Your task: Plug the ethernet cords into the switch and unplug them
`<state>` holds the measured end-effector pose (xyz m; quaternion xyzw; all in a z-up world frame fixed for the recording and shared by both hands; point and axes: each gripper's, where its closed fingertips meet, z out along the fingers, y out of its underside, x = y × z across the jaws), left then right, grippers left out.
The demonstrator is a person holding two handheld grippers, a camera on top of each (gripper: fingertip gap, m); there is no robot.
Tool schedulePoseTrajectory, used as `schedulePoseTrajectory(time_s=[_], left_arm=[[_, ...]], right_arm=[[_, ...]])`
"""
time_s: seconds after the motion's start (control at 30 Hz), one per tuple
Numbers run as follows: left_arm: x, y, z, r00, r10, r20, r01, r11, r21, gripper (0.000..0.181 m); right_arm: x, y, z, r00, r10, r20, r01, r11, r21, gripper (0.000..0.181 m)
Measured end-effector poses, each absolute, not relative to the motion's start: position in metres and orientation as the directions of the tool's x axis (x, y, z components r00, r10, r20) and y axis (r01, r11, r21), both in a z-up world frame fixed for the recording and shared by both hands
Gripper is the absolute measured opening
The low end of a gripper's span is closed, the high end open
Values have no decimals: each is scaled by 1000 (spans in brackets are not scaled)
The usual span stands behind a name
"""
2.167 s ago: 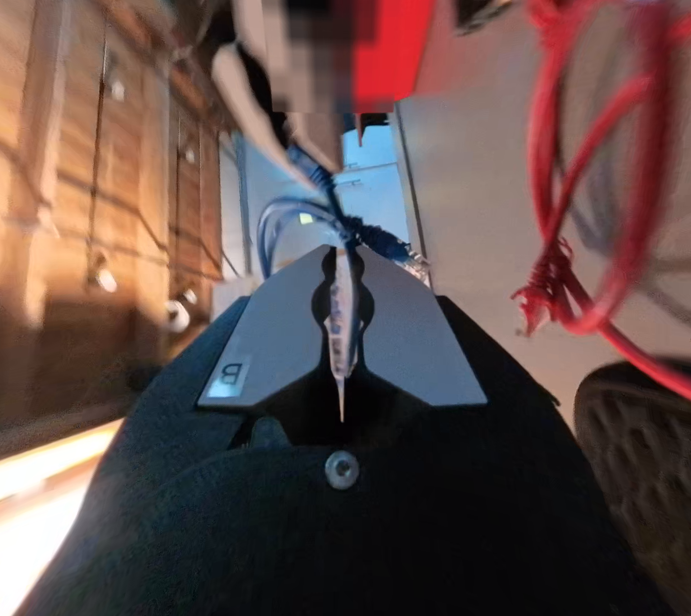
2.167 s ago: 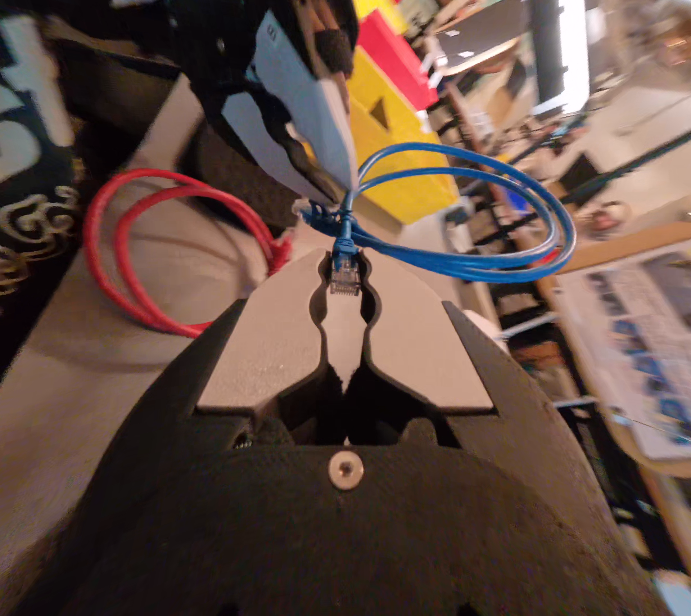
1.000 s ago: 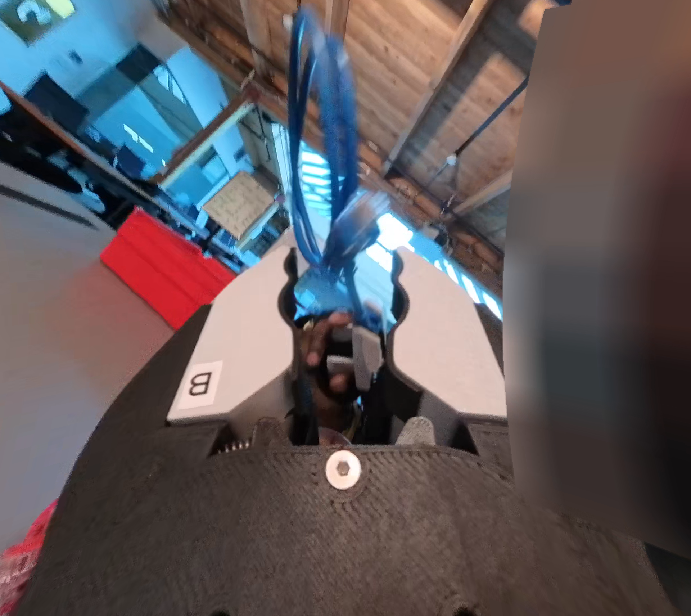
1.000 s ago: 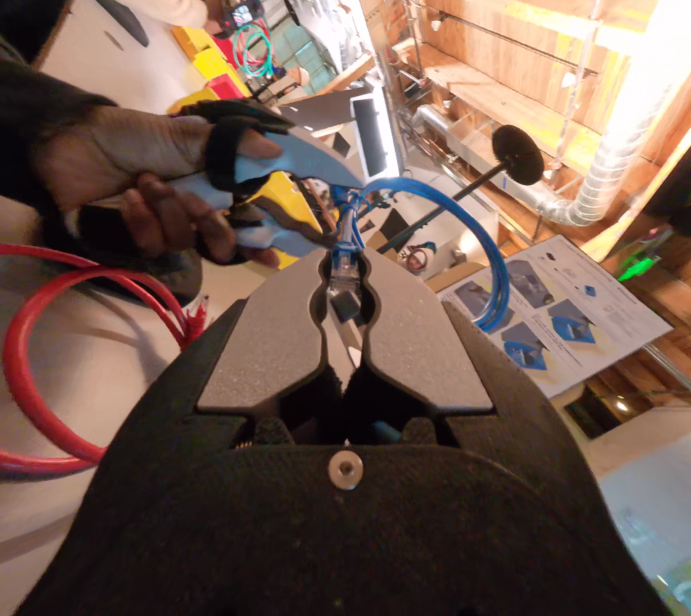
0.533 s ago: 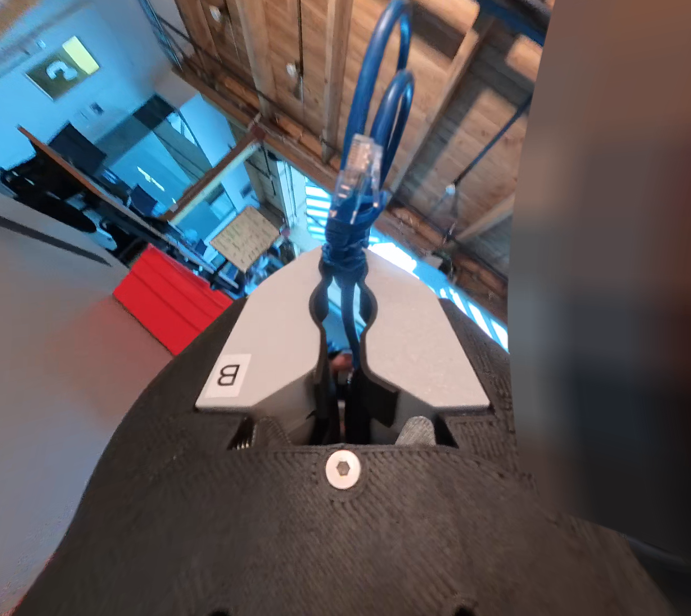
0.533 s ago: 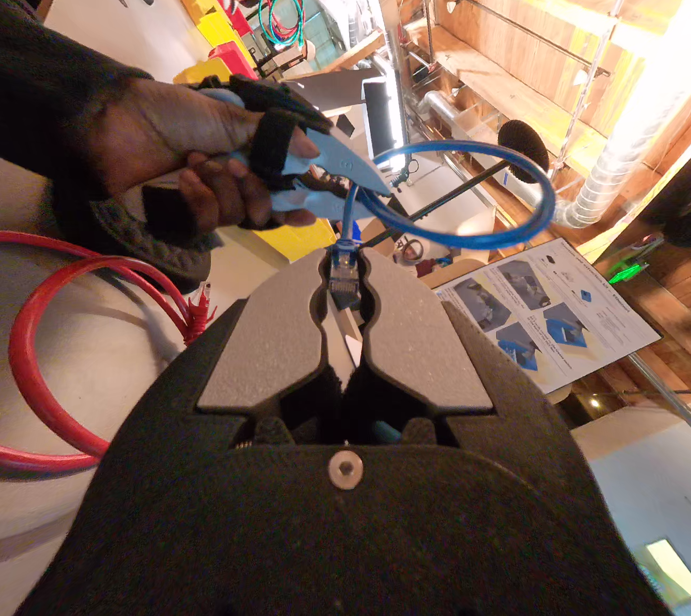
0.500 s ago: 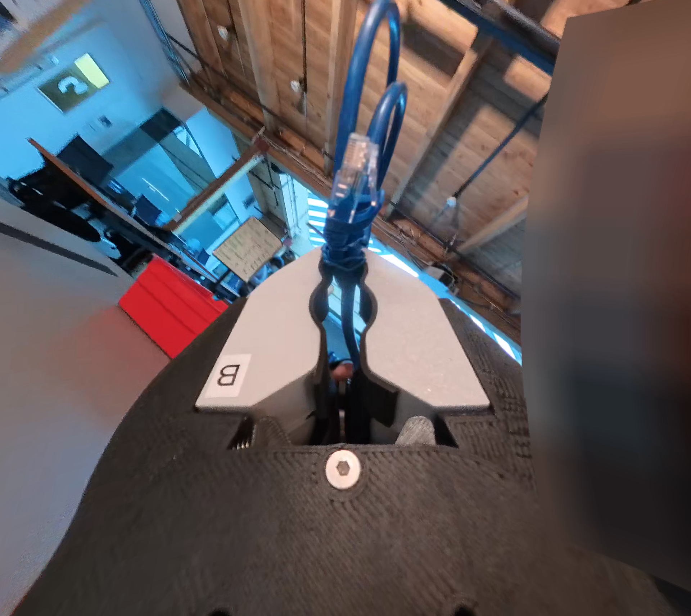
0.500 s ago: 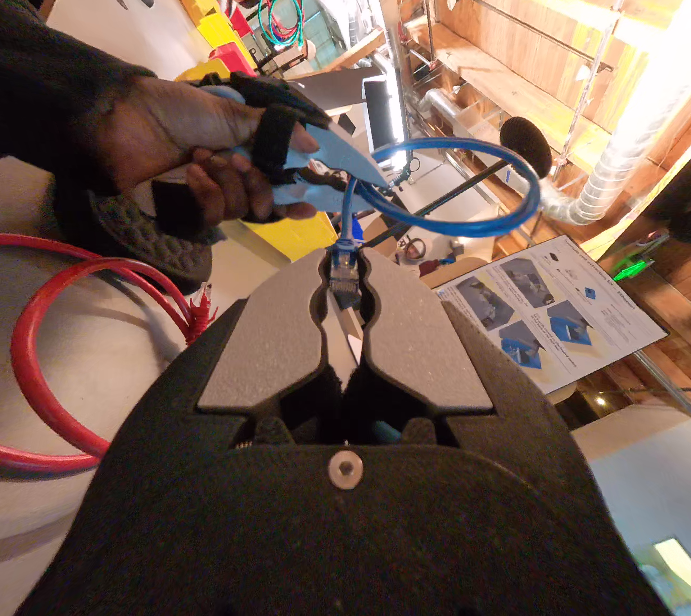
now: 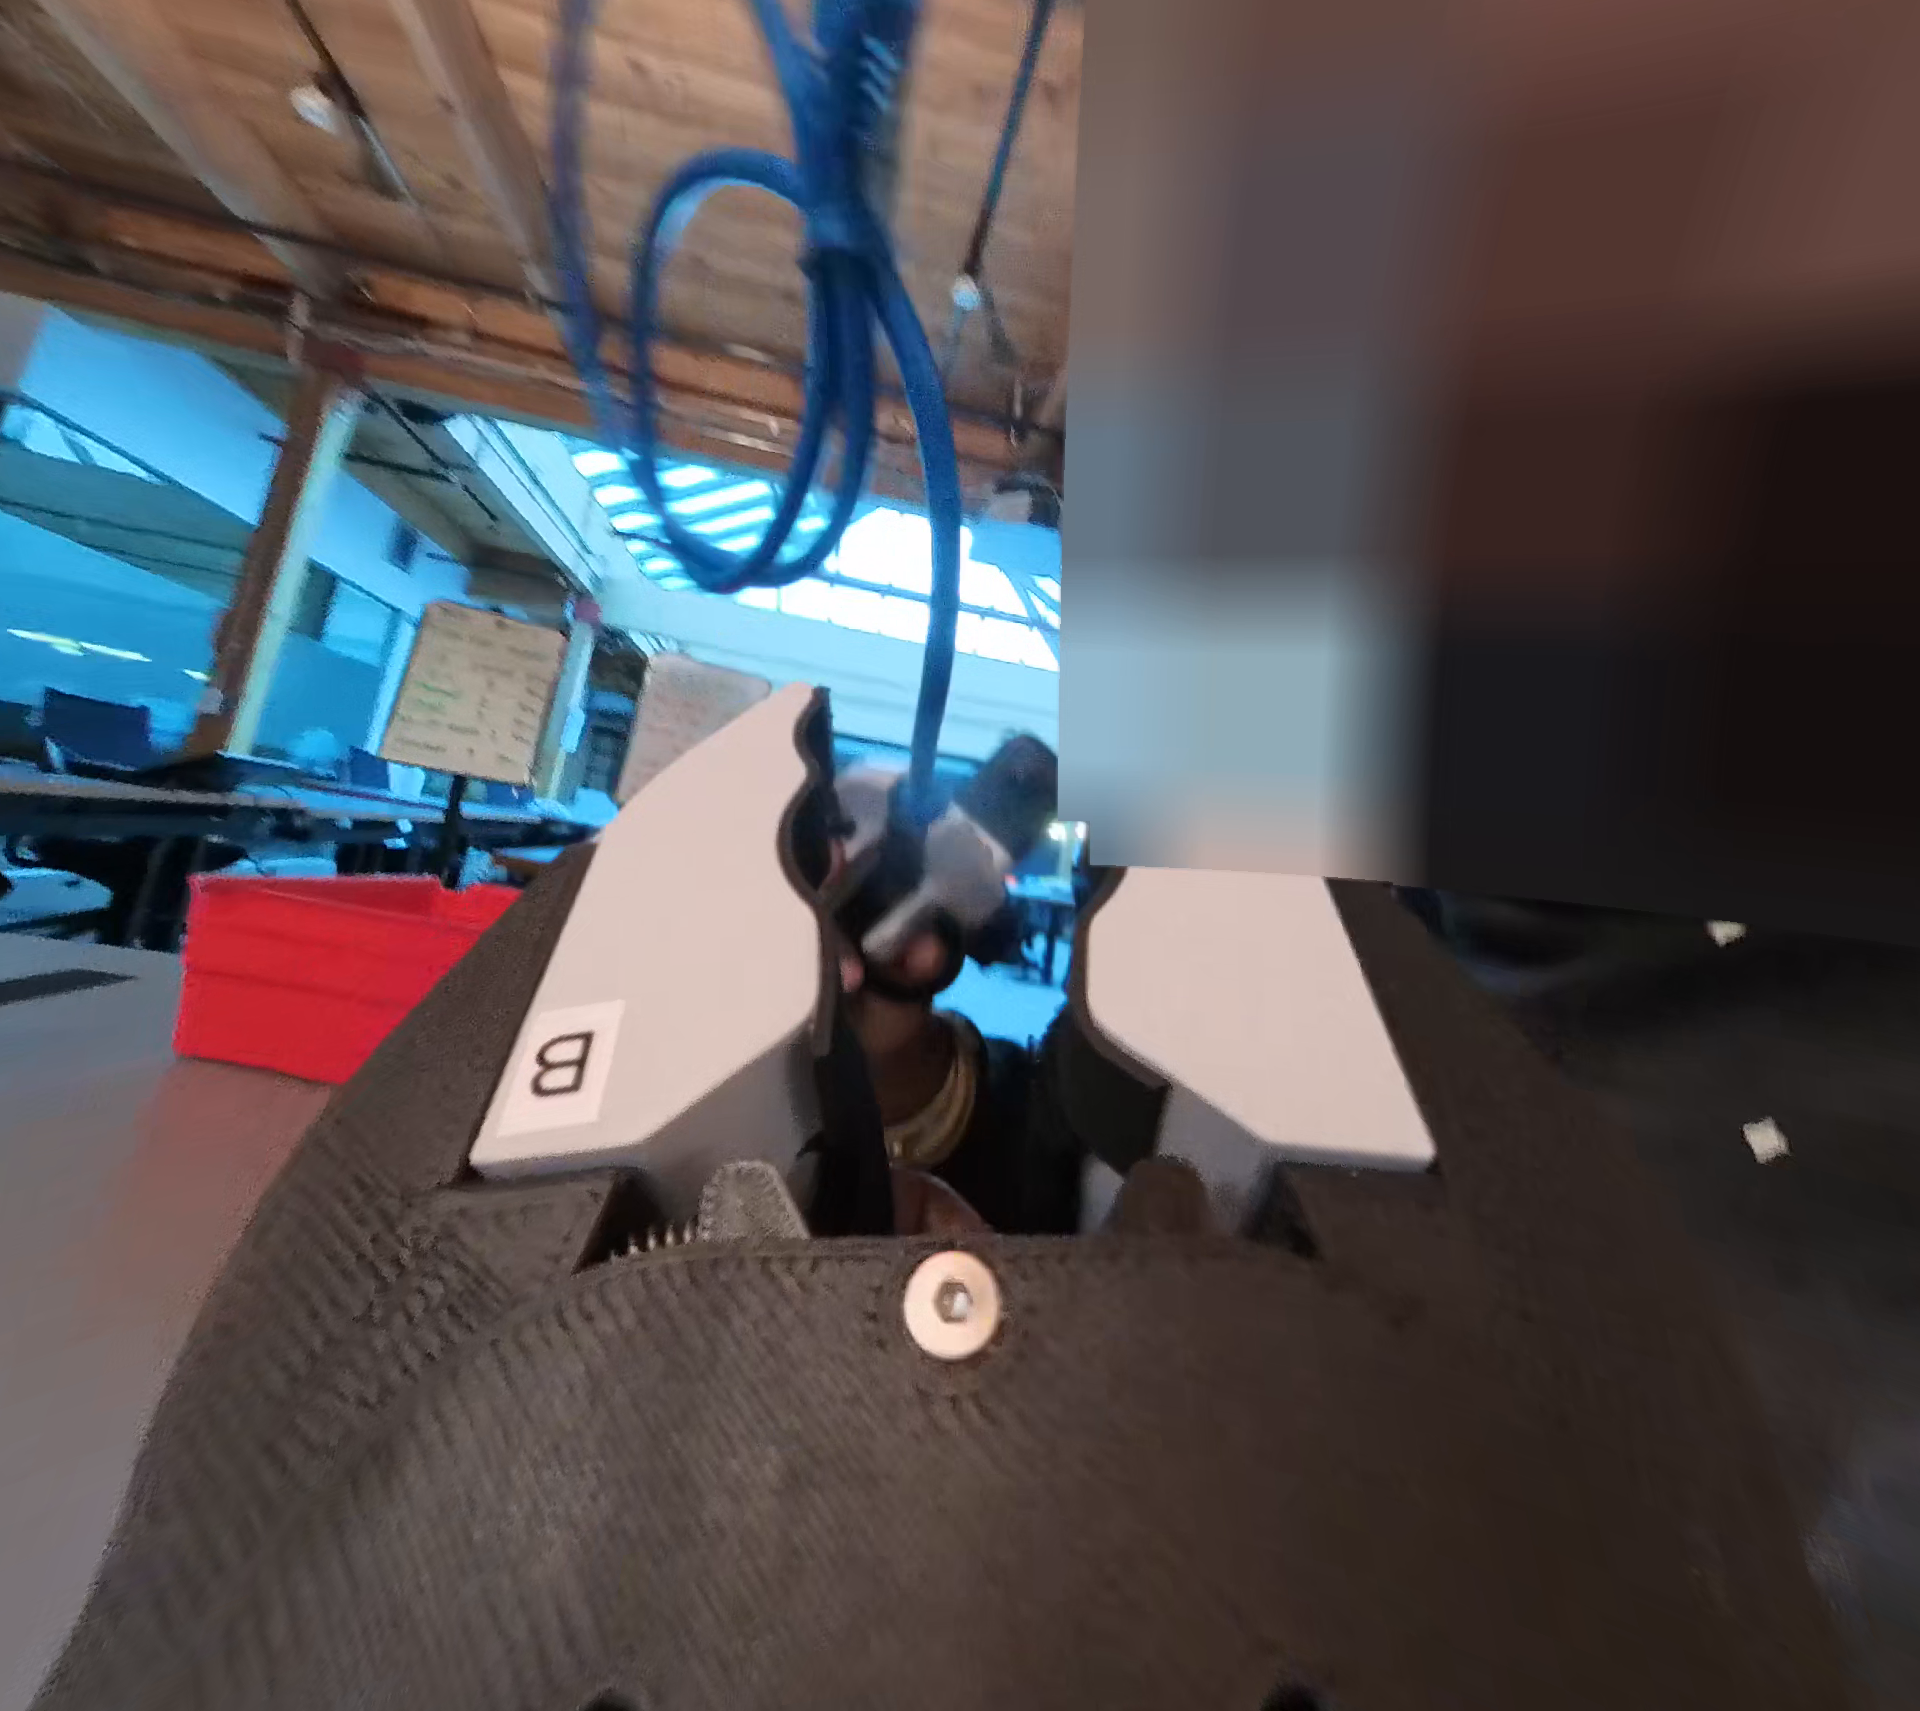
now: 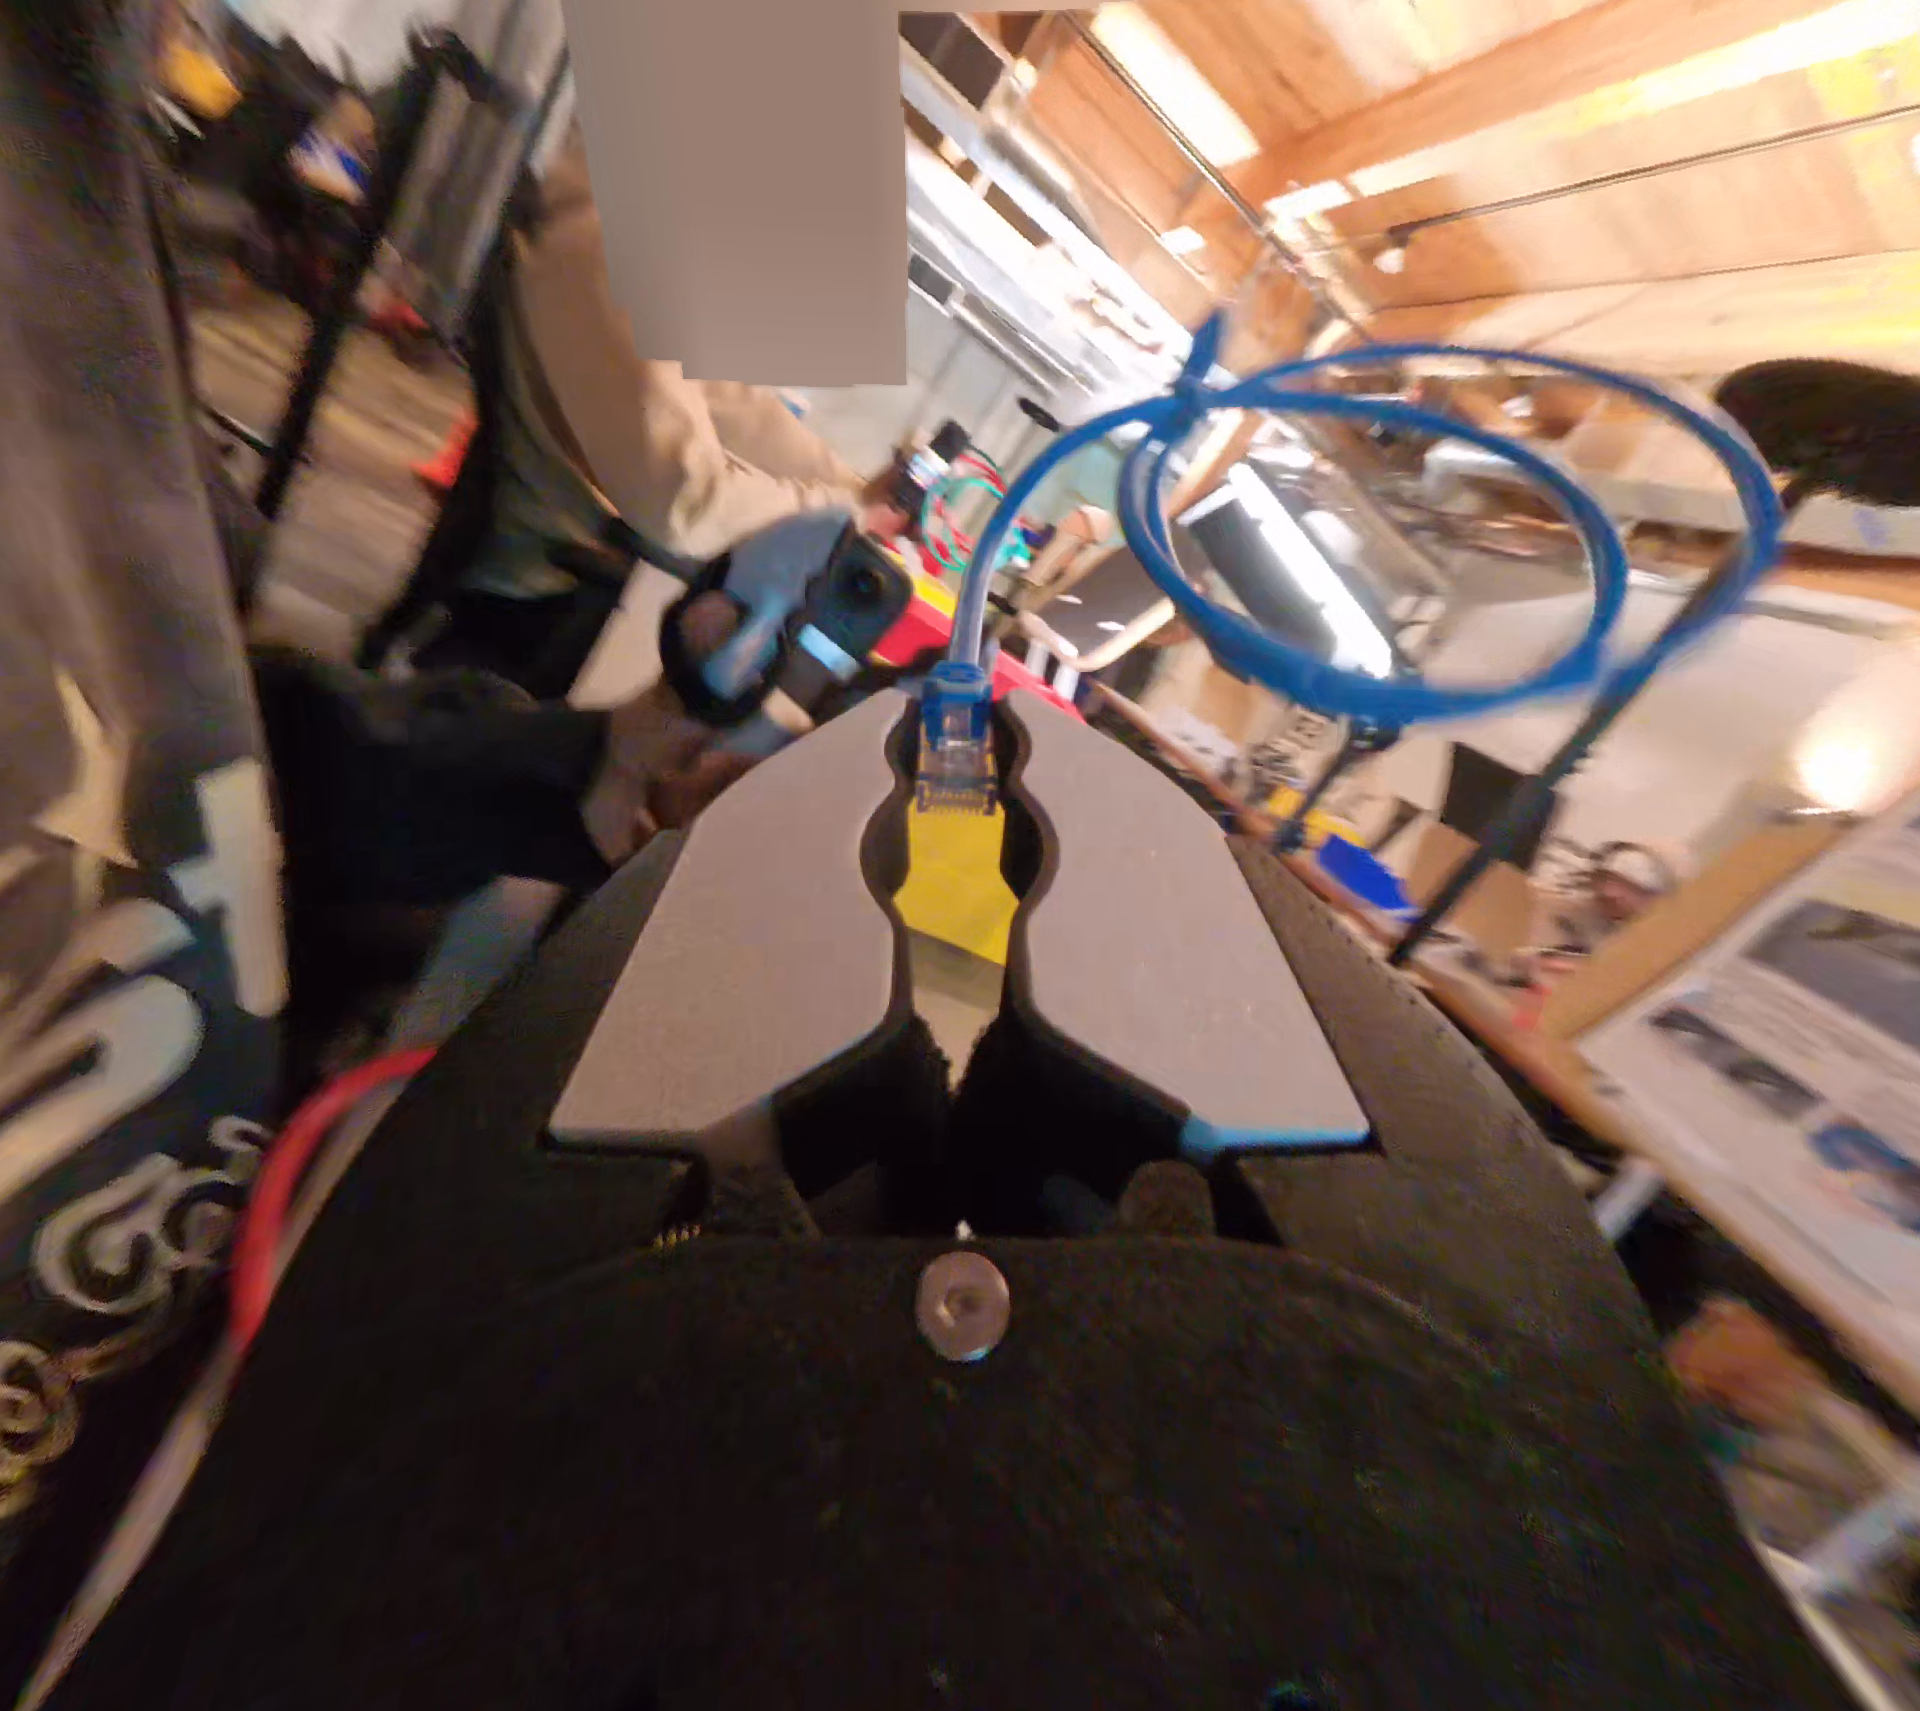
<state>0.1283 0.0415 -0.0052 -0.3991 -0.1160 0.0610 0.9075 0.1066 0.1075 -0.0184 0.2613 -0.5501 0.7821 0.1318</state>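
My right gripper (image 10: 956,752) pinches the blue ethernet cord's clear plastic plug (image 10: 956,762); left gripper (image 9: 951,840) spread, empty. Light, springy coil (image 10: 1455,529) (upper right) — hold the plug body, the latch looks fragile.

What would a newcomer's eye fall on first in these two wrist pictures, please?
Most striking is the coiled blue ethernet cable, looping in the air high in both views, with its clear plastic plug pinched at the tips of the shut right gripper. Next comes the left gripper, its grey fingers spread open around nothing, with a red plastic bin behind on the left.
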Motion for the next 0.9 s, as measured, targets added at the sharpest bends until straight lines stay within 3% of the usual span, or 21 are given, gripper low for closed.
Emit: schedulePoseTrajectory(time_s=[0.03,0.2,0.4,0.57,0.9], left_arm=[[129,49,-13,968,202,149,-14,637,-771,45],[126,101,-49,955,294,35,-77,359,-930,44],[121,106,-48,940,338,31,-113,396,-911,23],[113,106,-57,906,424,-22,-154,280,-948,19],[111,101,-61,890,452,-56,-186,250,-950,9]], right_arm=[[110,107,-18,-851,-139,507,-431,-369,-823,12],[117,103,-35,-876,-339,342,-242,-303,-922,11],[119,97,-58,-877,-407,257,-192,-193,-962,12],[118,98,-60,-876,-424,228,-168,-174,-970,12],[106,104,-56,-900,-376,222,-160,-189,-969,15]])
